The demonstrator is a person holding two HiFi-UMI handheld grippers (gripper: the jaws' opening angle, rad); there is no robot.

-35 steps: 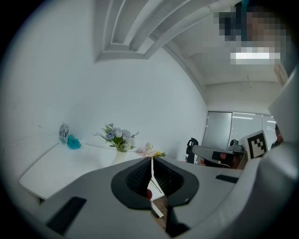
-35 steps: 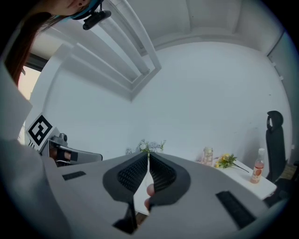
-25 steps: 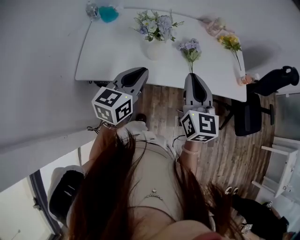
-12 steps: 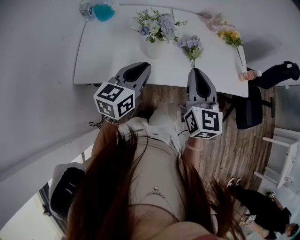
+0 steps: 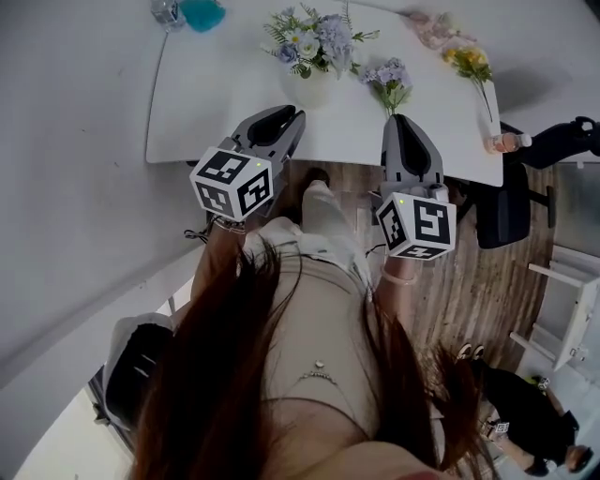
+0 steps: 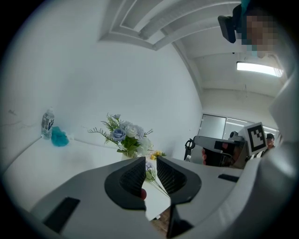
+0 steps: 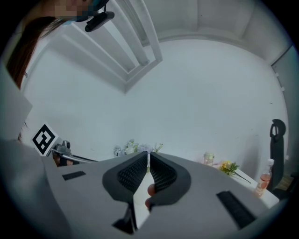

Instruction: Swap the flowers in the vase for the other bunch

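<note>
Along the upper edge of the head view stands the white desk [image 5: 216, 103]. Near its middle is the white vase [image 5: 316, 87], and a bunch of pale blue and white flowers [image 5: 317, 37] is in it. Just to the right of the vase a small lilac bunch [image 5: 388, 75] lies flat on the desk, with its stems toward the lower part of the frame. Further right lie yellow flowers [image 5: 469, 64], above them a pink bunch [image 5: 431, 28], and at the right end of the desk a small bottle [image 5: 507, 142]. A teal object [image 5: 202, 11] is at the upper left corner of the desk.

The left tongs [image 5: 292, 113] point up over the near part of the desk, below and a little left of the vase. Their jaws have just been opening and stand slightly apart, with nothing between them. Through the gap the left gripper view shows only the desk and the lilac bunch lying further away.

The right tongs [image 5: 397, 118] are closed and empty, the two jaws pressed together. Their tips are close under the stem ends of the lilac bunch, but it cannot be told whether they touch.

Below the desk are the wooden floor [image 5: 469, 300] and, at the right, a black office chair [image 5: 511, 211].
</note>
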